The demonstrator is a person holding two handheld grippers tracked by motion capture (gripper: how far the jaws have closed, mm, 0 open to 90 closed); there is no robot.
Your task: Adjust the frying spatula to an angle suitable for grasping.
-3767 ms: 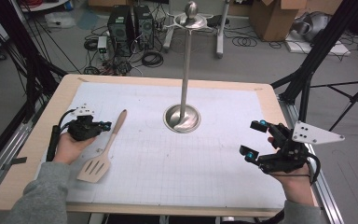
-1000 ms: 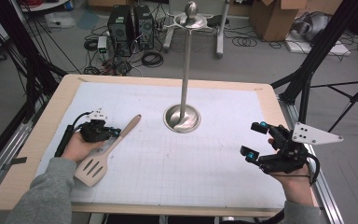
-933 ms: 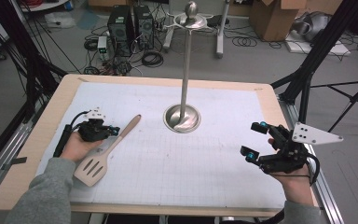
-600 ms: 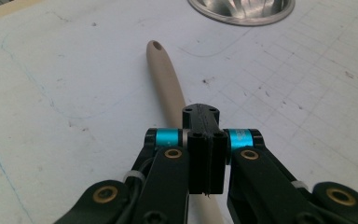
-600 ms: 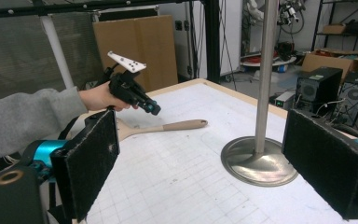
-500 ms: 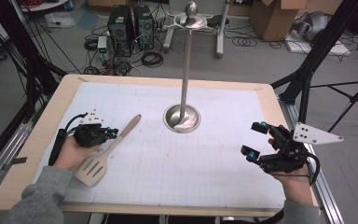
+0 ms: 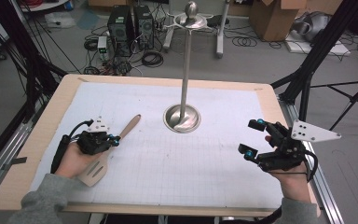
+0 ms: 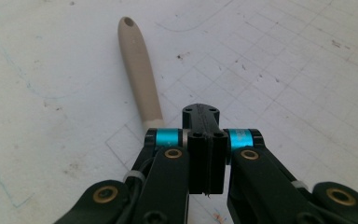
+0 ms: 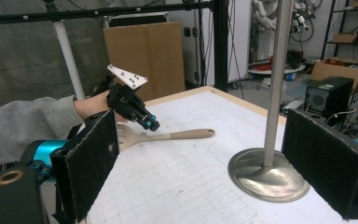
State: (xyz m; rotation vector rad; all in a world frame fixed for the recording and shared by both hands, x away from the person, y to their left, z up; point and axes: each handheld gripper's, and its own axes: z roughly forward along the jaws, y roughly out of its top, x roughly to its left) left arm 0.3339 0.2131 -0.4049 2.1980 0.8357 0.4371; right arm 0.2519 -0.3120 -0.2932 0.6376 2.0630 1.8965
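While my left tongs [image 7: 113, 138] hang clenched and empty just above the pale wooden slotted spatula [image 7: 114, 147] on the worktop [image 7: 214, 154], its handle runs away toward the steel stand [image 7: 182, 116]; my right tongs [image 7: 251, 137] gape, well apart.

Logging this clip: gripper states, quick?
Left gripper: closed, empty, just above the spatula.
Right gripper: open, holding nothing.

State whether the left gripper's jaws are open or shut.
Shut: the left gripper has its two black jaws pressed together with nothing between them, above the wooden spatula.
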